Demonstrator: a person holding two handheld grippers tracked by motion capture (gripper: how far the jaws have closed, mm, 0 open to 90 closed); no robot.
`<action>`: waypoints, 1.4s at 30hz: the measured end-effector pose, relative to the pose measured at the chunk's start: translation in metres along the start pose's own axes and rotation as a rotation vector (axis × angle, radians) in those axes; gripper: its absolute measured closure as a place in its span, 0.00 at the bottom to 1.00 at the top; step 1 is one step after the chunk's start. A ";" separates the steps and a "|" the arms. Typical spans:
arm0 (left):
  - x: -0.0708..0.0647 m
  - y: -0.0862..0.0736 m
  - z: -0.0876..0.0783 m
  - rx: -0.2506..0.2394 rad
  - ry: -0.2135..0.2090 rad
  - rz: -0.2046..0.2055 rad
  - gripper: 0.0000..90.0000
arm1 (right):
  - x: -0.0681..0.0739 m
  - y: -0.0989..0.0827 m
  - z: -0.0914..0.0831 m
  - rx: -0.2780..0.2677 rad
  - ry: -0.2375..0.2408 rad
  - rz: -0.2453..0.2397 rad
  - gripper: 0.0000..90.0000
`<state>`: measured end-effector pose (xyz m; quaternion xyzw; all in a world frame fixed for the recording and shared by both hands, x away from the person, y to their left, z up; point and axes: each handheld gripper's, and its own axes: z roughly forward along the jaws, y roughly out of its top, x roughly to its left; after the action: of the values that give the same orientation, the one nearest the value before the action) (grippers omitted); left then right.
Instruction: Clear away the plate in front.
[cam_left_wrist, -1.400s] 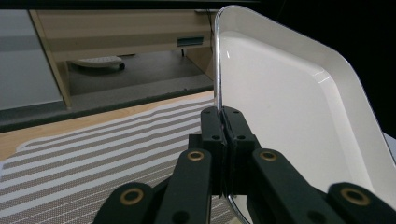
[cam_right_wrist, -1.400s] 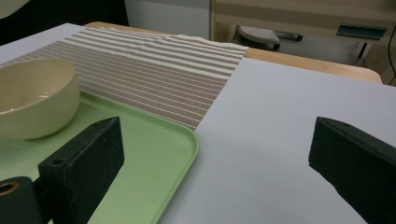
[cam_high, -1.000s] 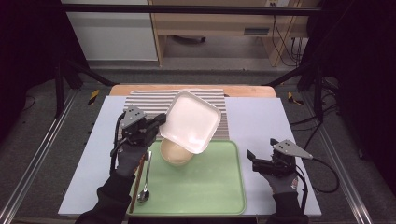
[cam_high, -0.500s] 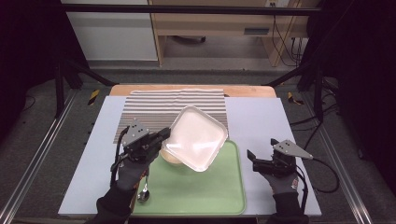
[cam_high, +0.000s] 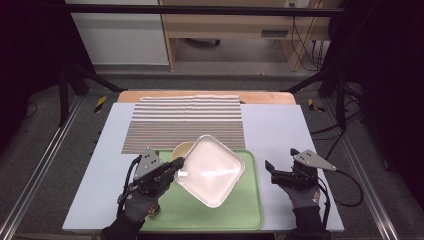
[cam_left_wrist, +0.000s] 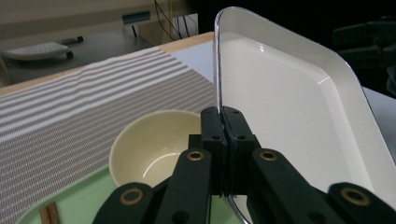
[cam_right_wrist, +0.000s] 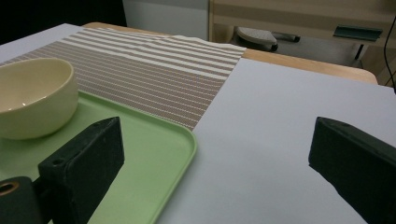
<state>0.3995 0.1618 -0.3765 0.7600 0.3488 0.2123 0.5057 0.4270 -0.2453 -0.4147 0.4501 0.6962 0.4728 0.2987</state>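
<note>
Plate (cam_high: 210, 170), pinched at its rim by your left gripper (cam_high: 173, 168), now sits lower over the green tray (cam_high: 250, 215) than a second ago, nearly flat above the bowl (cam_high: 182, 149); your right gripper (cam_high: 274, 172) waits wide open, empty.

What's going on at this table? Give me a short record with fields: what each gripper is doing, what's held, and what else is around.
left gripper: shut on the rim of the white square plate, held tilted above the green tray
right gripper: open, holding nothing, over the pale table cover right of the tray
green tray: on the table, near the person's side
cream bowl: on the tray, partly under the plate
striped mat: flat behind the tray
</note>
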 end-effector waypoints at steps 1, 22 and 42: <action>0.000 -0.003 0.000 0.009 0.001 -0.004 0.98 | 0.000 0.000 0.000 0.001 0.001 0.000 0.04; -0.024 -0.034 0.036 0.140 -0.051 0.009 0.98 | 0.002 0.001 0.000 -0.002 0.003 -0.002 0.04; -0.032 -0.045 0.068 0.195 -0.062 -0.001 0.98 | 0.001 0.002 -0.002 -0.008 0.002 -0.002 0.04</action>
<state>0.4096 0.1068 -0.4441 0.8116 0.3522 0.1533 0.4401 0.4260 -0.2449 -0.4124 0.4479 0.6949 0.4758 0.3003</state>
